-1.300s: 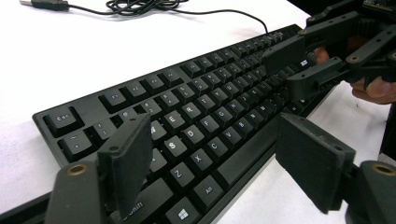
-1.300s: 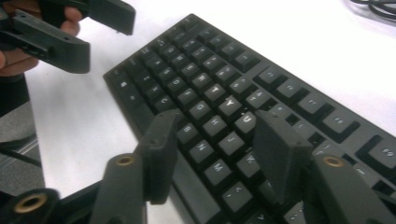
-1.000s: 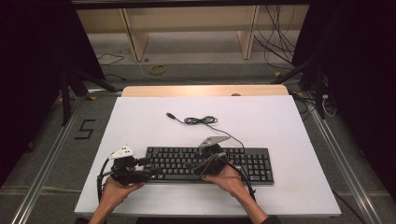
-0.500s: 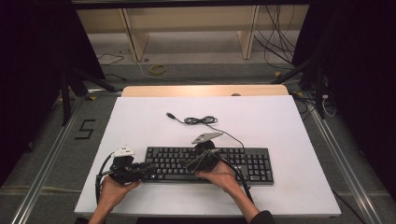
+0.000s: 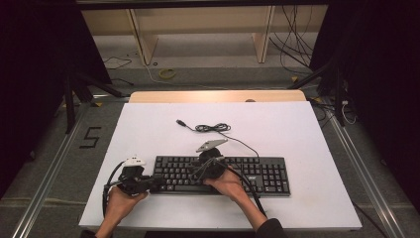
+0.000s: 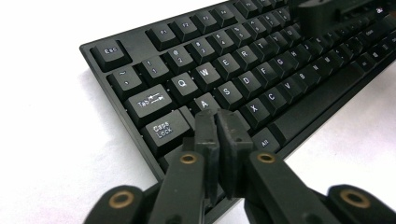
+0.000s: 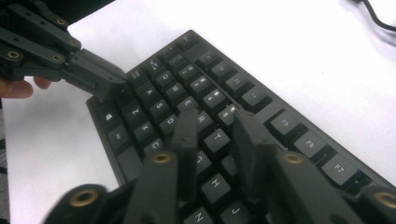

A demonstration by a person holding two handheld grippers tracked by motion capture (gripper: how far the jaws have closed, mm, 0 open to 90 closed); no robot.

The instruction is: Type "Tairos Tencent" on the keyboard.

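Black keyboard [image 5: 223, 174]: lying near the front edge of the white table [image 5: 297, 129], its cable [image 5: 213, 128] trailing behind.
Left gripper [image 6: 217, 122]: jaws pressed together, empty, tips hovering over the keyboard's left end by Caps Lock.
Right gripper [image 7: 215, 122]: jaws partly apart, having just been closing, nothing between them, poised above the letter keys.
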